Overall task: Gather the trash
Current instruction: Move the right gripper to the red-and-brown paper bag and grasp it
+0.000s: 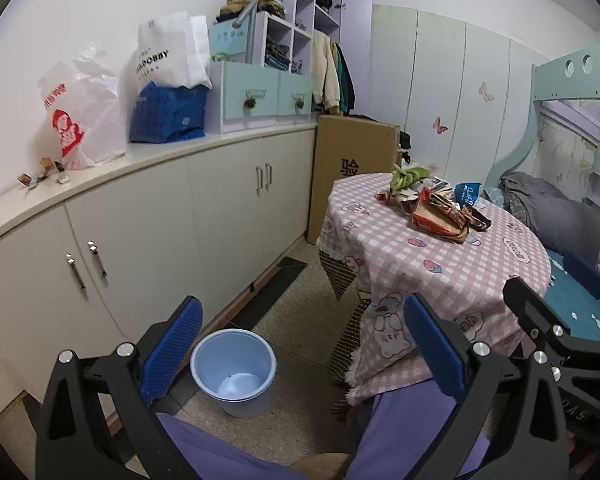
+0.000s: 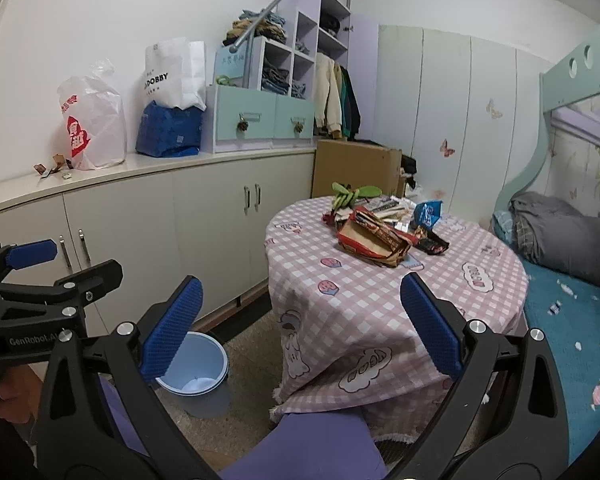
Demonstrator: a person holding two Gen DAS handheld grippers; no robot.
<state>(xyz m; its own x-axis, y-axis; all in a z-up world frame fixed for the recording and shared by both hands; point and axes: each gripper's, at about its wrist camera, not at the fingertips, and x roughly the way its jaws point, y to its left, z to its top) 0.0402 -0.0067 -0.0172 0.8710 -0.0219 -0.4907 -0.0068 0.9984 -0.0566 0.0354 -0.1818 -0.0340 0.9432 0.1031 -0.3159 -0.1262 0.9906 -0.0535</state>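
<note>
Near tabletop [image 2: 440,280] is unobstructed; wrapper pile [image 2: 380,236] occupies far side. Floor passage left is narrowed by bucket [image 1: 234,368].

A home bedroom: bunk bed [image 2: 572,76], hanging clothes [image 2: 334,96], wardrobe doors [image 2: 444,120], cloth-covered table [image 2: 380,300].

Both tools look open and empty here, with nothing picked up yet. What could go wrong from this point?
1. The wrapper pile is tangled, so a grab may drag neighbours off the table.
2. The tablecloth hangs loose; a tool snagging it could pull everything down.
3. The bin sits low on the floor beside the table, so dropped pieces may miss it.
</note>
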